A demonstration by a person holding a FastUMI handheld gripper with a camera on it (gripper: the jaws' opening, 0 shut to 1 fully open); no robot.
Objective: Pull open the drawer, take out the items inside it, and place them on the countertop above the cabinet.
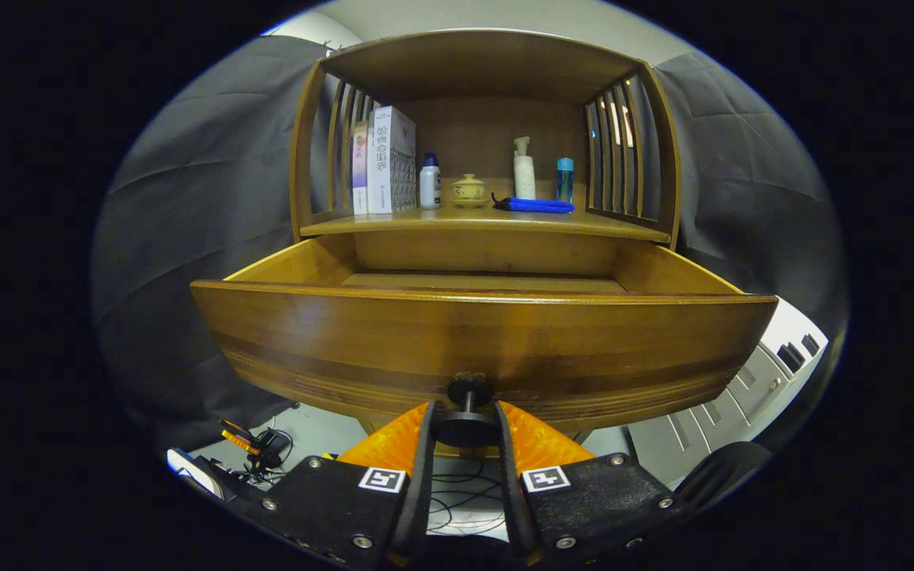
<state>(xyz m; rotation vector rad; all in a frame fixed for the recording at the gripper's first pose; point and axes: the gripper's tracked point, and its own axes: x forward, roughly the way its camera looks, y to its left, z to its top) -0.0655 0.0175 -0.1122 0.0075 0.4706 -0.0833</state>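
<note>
The wooden drawer (482, 337) stands pulled out of the cabinet toward me, its curved front panel close ahead. A dark round knob (466, 416) juts from the middle of that panel's lower edge. My gripper (466, 427) is shut on the knob, one finger pressing each side of it. The high front panel hides most of the drawer's inside; I see only a bare strip of its floor (481, 281) at the back. Above the drawer runs the wooden countertop (624, 228).
On the countertop stand two books (382, 162), a white bottle (429, 182), a small lidded pot (469, 191), a pump bottle (524, 169), a blue bottle (565, 179) and a blue cloth (535, 205). Slatted side walls and a roof box it in. Cables (255, 448) lie on the floor below.
</note>
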